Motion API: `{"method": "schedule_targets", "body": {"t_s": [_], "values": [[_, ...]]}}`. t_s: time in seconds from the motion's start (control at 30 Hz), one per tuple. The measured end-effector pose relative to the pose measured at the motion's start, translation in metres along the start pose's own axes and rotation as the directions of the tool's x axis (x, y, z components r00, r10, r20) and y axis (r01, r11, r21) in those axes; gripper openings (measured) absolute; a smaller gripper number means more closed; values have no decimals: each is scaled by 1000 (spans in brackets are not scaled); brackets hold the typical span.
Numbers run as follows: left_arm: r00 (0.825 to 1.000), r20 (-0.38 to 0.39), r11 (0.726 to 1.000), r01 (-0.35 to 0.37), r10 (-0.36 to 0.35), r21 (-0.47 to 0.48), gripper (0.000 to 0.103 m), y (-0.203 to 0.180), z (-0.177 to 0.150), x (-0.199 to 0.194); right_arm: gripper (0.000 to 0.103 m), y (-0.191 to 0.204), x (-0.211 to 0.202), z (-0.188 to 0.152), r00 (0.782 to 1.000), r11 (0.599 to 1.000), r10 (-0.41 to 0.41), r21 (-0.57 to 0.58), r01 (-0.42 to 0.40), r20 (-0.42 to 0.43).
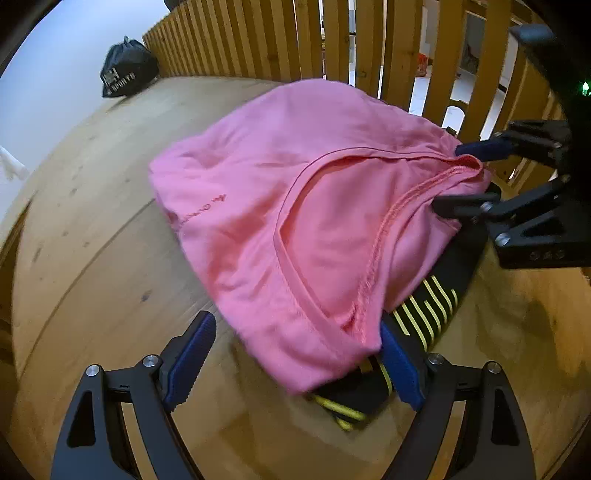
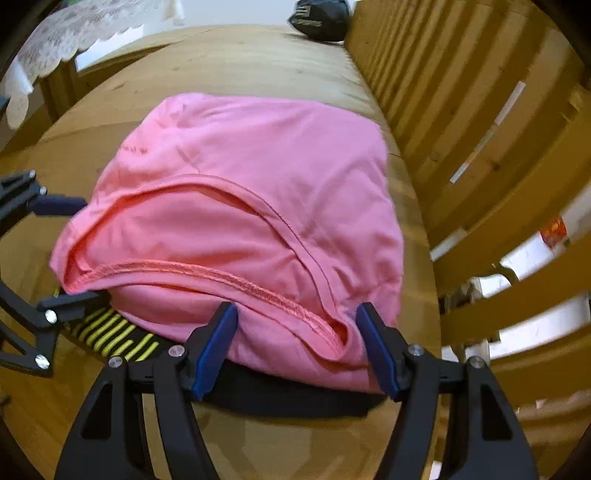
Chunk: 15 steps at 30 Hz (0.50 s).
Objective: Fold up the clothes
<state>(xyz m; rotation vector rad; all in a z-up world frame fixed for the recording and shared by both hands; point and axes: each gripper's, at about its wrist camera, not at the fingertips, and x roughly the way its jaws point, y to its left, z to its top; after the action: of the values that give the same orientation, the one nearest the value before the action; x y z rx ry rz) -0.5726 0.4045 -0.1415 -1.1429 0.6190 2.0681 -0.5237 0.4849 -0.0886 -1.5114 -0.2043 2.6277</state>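
A pink garment [image 1: 280, 206] lies folded in a soft pile on the wooden table [image 1: 110, 258], on top of a black garment with yellow stripes [image 1: 428, 310]. My left gripper [image 1: 295, 354] is open, its blue pads either side of the pink pile's near corner. My right gripper [image 2: 299, 343] is open too, its jaws astride the pink garment's [image 2: 243, 192] seamed edge, above the black garment [image 2: 118, 336]. The right gripper also shows in the left wrist view [image 1: 469, 177], and the left gripper in the right wrist view [image 2: 59, 254].
A wooden slatted railing [image 1: 280, 40] runs along the table's far side, also in the right wrist view [image 2: 480, 147]. A black bag [image 1: 127, 70] sits at the table's far corner. A lace cloth [image 2: 62, 33] hangs beyond the table.
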Motion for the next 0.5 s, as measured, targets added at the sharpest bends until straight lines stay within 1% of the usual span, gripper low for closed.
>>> {"method": "schedule_targets", "body": {"t_s": [0.07, 0.13, 0.17, 0.33, 0.43, 0.5], "values": [[1000, 7, 1000, -15, 15, -5, 85, -2, -5, -12, 67, 0, -19, -6, 1000, 1000, -5, 24, 4, 11], [1000, 14, 999, -18, 19, -27, 85, -1, -11, -26, 67, 4, -36, -13, 999, 999, -35, 42, 35, 9], [1000, 18, 999, -20, 21, -38, 85, -1, -14, -33, 67, 6, -44, -17, 999, 998, -37, 45, 36, 9], [999, 35, 995, -28, 32, -92, 85, 2, -30, -67, 67, 16, -85, -39, 1000, 998, -17, 62, 15, 17], [998, 41, 994, -51, 55, -95, 86, 1, -43, -87, 67, 29, -110, -58, 1000, 998, -12, 54, 12, 14], [998, 32, 993, -47, 51, -108, 86, -2, -56, -103, 67, 39, -128, -72, 1000, 999, -17, 42, 16, 22]]}}
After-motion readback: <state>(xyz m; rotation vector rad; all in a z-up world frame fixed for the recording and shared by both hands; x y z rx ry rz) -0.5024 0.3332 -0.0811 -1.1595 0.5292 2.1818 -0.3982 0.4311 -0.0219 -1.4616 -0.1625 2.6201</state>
